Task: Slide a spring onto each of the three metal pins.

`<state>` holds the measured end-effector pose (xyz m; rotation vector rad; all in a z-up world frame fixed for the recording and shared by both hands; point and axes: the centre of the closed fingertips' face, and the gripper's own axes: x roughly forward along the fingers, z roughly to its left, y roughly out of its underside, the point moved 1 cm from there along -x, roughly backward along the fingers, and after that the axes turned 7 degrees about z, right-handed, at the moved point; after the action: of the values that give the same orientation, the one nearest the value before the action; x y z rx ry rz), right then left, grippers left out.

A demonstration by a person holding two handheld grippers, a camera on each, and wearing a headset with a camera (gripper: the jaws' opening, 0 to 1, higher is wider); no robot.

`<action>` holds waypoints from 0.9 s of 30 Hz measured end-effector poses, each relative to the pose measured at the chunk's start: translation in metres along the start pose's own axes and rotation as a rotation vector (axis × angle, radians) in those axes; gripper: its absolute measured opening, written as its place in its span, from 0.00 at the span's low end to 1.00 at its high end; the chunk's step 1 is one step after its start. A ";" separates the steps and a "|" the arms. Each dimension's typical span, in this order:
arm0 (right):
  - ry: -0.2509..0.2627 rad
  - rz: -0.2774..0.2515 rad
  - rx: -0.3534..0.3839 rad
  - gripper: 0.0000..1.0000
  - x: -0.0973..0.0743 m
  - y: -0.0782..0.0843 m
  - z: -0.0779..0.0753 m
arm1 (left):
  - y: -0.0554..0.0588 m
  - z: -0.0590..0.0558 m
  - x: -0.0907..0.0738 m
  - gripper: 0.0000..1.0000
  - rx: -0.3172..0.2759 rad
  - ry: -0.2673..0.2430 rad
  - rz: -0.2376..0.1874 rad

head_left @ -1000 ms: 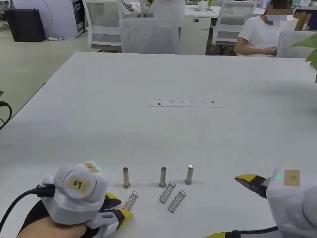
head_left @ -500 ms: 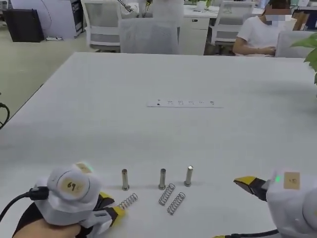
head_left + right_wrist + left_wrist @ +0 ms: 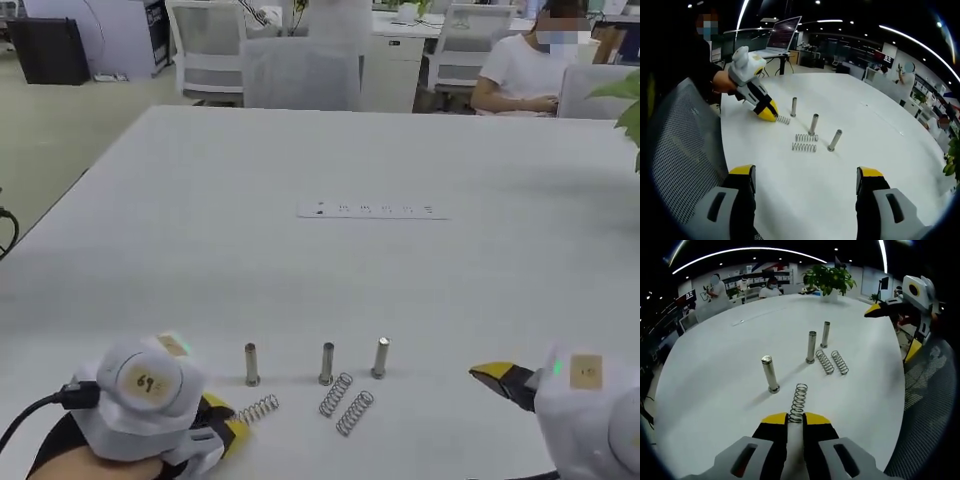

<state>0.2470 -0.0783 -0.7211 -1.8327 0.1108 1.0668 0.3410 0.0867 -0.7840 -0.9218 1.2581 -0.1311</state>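
The left gripper (image 3: 795, 418) has its fingers (image 3: 774, 419) pinched narrow on the near end of the left spring (image 3: 799, 400), which lies flat on the desk (image 3: 400, 280). The right gripper (image 3: 806, 180) has its fingers wide apart and holds nothing. Two more springs (image 3: 336, 393) lie side by side a bit further out. Just behind them, three metal pins (image 3: 327, 362) stand in a row.
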 end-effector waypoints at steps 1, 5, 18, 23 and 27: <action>0.000 0.000 0.001 0.82 0.000 0.000 0.000 | 0.000 0.000 0.000 0.04 -0.001 0.003 -0.001; -0.001 -0.001 0.000 0.82 0.000 -0.001 0.001 | -0.001 0.001 0.001 0.03 0.005 0.010 -0.008; -0.003 -0.012 0.001 0.80 -0.002 -0.004 0.003 | -0.006 -0.001 -0.011 0.03 0.007 0.038 -0.044; -0.009 -0.051 0.033 0.79 -0.007 -0.011 0.002 | -0.014 -0.011 -0.023 0.03 0.030 0.069 -0.078; -0.010 -0.060 0.034 0.76 -0.008 -0.013 0.004 | -0.021 -0.018 -0.034 0.03 0.045 0.087 -0.108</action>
<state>0.2464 -0.0714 -0.7074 -1.7897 0.0676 1.0263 0.3221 0.0823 -0.7451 -0.9536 1.2805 -0.2859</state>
